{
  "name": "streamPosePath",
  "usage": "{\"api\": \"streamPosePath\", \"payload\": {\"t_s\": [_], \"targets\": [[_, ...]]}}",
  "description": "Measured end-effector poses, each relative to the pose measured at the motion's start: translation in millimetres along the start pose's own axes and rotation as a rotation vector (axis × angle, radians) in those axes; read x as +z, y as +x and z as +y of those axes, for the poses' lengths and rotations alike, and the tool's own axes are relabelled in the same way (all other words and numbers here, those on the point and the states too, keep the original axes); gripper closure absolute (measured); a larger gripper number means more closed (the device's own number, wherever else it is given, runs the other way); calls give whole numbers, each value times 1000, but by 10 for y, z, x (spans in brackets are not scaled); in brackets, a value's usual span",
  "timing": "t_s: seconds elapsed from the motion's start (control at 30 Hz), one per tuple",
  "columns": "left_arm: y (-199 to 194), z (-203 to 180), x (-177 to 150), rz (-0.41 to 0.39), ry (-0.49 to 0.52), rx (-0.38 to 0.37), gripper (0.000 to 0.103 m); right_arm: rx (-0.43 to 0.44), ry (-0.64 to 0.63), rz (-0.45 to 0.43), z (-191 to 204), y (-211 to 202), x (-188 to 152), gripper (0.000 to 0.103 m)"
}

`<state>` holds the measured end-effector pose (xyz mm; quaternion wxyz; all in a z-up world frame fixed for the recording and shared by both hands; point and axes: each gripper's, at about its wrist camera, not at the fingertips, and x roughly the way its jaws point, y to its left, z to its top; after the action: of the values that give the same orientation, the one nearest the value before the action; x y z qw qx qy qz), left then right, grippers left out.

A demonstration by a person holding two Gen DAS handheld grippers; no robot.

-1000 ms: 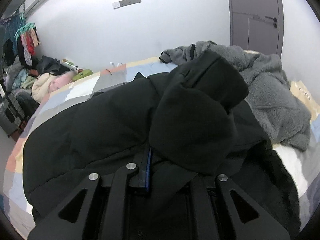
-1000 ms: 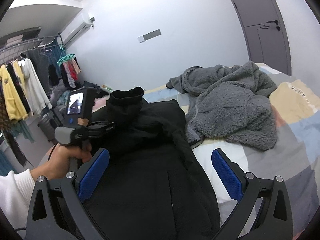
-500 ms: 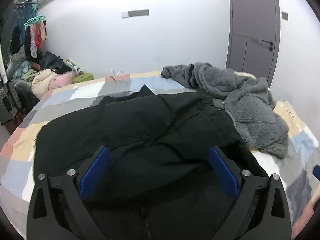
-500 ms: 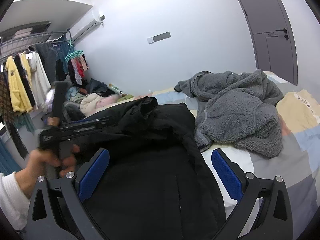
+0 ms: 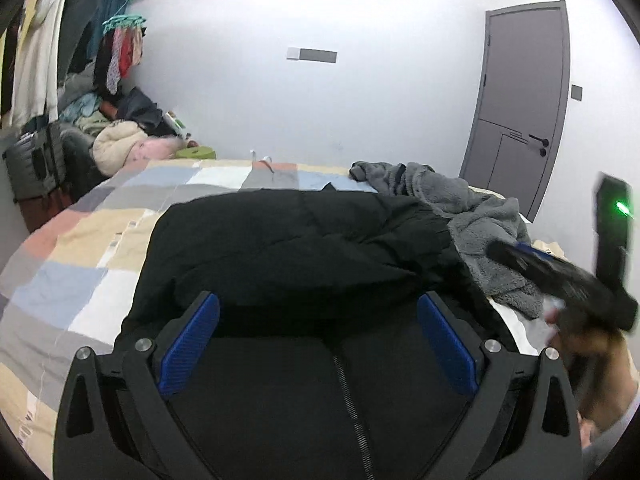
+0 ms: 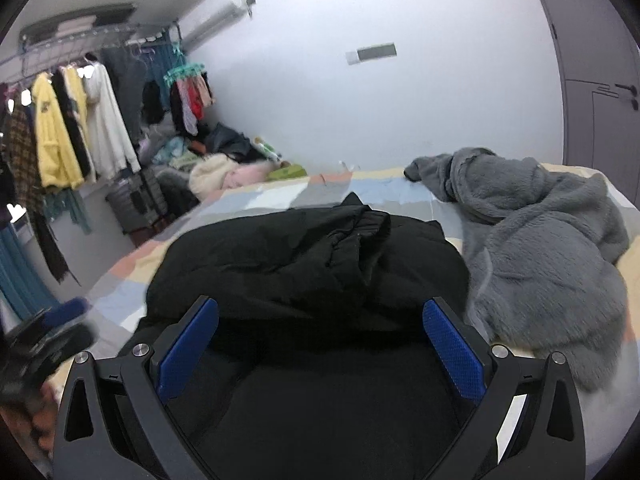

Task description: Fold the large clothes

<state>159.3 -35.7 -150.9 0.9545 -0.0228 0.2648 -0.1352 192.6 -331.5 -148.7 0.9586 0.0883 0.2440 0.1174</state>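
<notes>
The black jacket (image 5: 312, 248) lies across the middle of the patchwork bed (image 5: 80, 248), its top part doubled over the body and the zipper (image 5: 352, 396) running toward me. My left gripper (image 5: 318, 338) hangs over the near hem with its blue pads spread wide, holding nothing; my right gripper (image 6: 320, 338) is equally wide and empty above the same bulk. I think the next fold needs both near corners pinched through all layers, then lifted together so the puffy cloth does not slide apart. On the right, the grey fleece (image 6: 540, 248) touches the jacket's edge and could get dragged in. The bed's left side offers bare quilt, with room to swing. The clothes rack (image 6: 60, 120) stands well apart.
</notes>
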Motion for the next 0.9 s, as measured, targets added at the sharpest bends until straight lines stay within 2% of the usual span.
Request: {"api": "streamPosePath", "payload": {"t_s": [0.07, 0.17, 0.27, 0.37, 0.4, 0.5, 0.6, 0.77, 0.9], "targets": [[37, 66, -35, 2, -7, 8, 4, -27, -4, 46, -45, 274, 62, 2], [110, 194, -62, 19, -52, 1, 4, 10, 39, 79, -126, 559, 104, 7], [222, 254, -112, 41, -68, 12, 4, -5, 54, 106, -161, 810, 87, 22], [320, 307, -146, 68, -88, 6, 4, 11, 69, 120, -191, 957, 53, 42], [338, 329, -149, 73, -95, 4, 4, 26, 68, 121, -189, 979, 43, 60], [403, 366, -166, 85, -104, 10, 4, 47, 17, 91, -96, 942, 59, 75], [440, 416, -184, 95, -121, 15, 4, 39, -38, 54, -29, 836, 118, 81], [446, 439, -203, 94, -125, 25, 4, 20, -9, 1, -158, 675, 211, 84], [464, 450, -223, 101, -127, 26, 4, -49, -19, 59, -262, 839, 97, 85]]}}
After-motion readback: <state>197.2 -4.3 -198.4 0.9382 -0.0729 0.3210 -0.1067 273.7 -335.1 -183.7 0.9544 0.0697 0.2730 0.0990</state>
